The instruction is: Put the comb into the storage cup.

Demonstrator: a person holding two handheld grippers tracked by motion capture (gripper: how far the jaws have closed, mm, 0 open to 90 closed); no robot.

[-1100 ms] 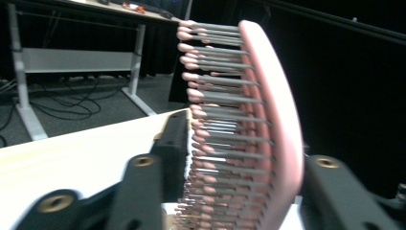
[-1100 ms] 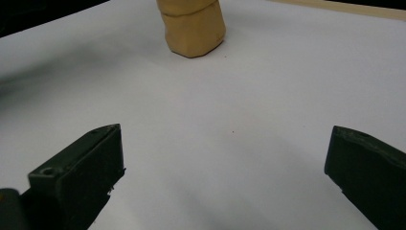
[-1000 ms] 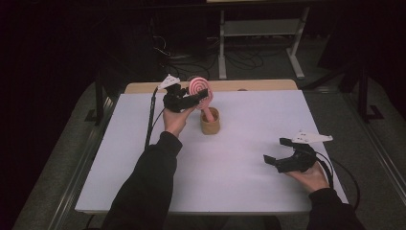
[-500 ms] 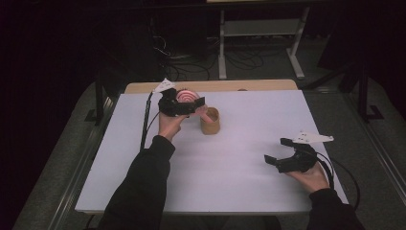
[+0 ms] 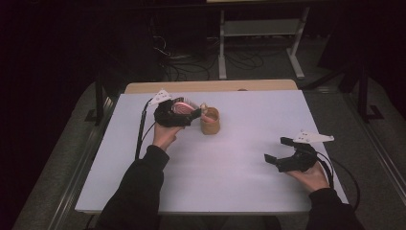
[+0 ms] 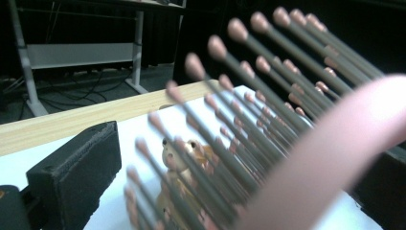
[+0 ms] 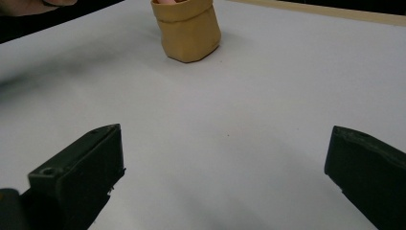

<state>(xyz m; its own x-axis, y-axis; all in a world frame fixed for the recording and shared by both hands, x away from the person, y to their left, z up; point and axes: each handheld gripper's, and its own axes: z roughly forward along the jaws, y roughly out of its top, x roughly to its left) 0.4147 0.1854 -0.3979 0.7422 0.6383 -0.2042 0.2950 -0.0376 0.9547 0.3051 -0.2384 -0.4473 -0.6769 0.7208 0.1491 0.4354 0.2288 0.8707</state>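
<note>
A pink hairbrush (image 5: 183, 107) is held in the left gripper (image 5: 178, 115), jaws closed on its head, near the far left part of the desk (image 5: 249, 172), its handle reaching into the tan pot (image 5: 210, 121). It is judged light and rigid, with smooth plastic that may slip; the bristles (image 6: 249, 91) flex, so the rim is the better hold. The right gripper (image 5: 282, 154) rests wide open and empty near the right edge.

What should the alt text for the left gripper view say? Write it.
A pink hairbrush with grey, pink-tipped bristles looms blurred between the left gripper's black jaws. Behind the bristles stands a small tan holder on the white table.
</note>
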